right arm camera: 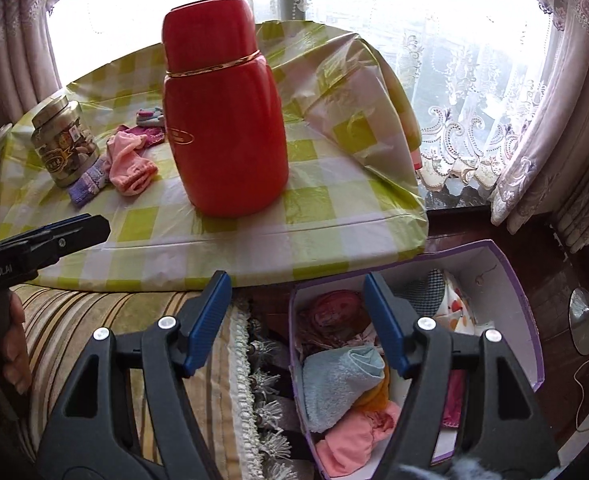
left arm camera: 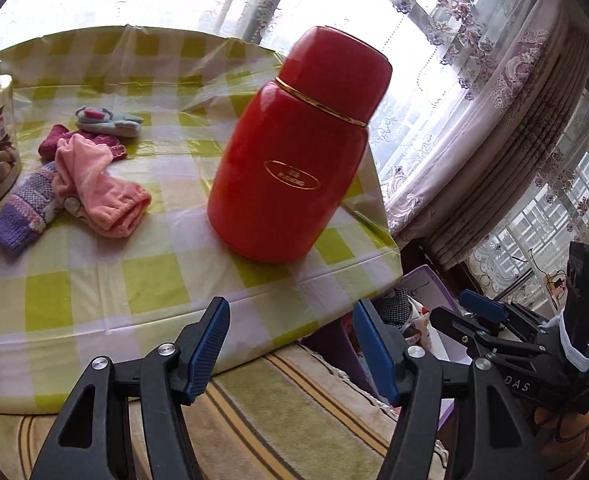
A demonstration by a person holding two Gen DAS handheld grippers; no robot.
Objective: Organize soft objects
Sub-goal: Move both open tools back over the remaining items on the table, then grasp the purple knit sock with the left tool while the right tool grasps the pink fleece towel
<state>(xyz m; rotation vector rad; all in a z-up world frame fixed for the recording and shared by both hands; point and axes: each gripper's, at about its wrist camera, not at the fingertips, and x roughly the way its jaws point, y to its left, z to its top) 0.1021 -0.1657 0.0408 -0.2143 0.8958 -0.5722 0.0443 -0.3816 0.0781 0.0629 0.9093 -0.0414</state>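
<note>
Flask [left arm camera: 294, 148], red with a gold band, stands upright on the table [left arm camera: 134, 280], which wears a yellow-green checked cloth. Left of the flask and well apart from it lies a loose heap of soft things: a pink sock [left arm camera: 102, 188] on top, a purple knitted glove [left arm camera: 24, 210] at its near left, a dark pink knit [left arm camera: 54, 140] behind it, and a small blue-grey piece [left arm camera: 108, 120] farthest back. A jar [right arm camera: 64, 148] with a metal lid stands further left of the flask, just beside the glove.

Below and to the right of the flask, off the table's edge, a purple-rimmed box [right arm camera: 494, 256] sits on the floor. It holds a folded blue towel [right arm camera: 342, 384], a pink cloth [right arm camera: 358, 436] in front of it, a reddish bundle [right arm camera: 334, 312] behind, and a checked black-and-white piece [right arm camera: 426, 296] at the back.

The left gripper [left arm camera: 290, 348] hangs near the table's edge, below the flask, its jaws apart with nothing between them. The right gripper [right arm camera: 296, 320] hangs over the box's left rim, jaws also apart and empty. A hand [right arm camera: 10, 344] grips the left gripper's handle.
</note>
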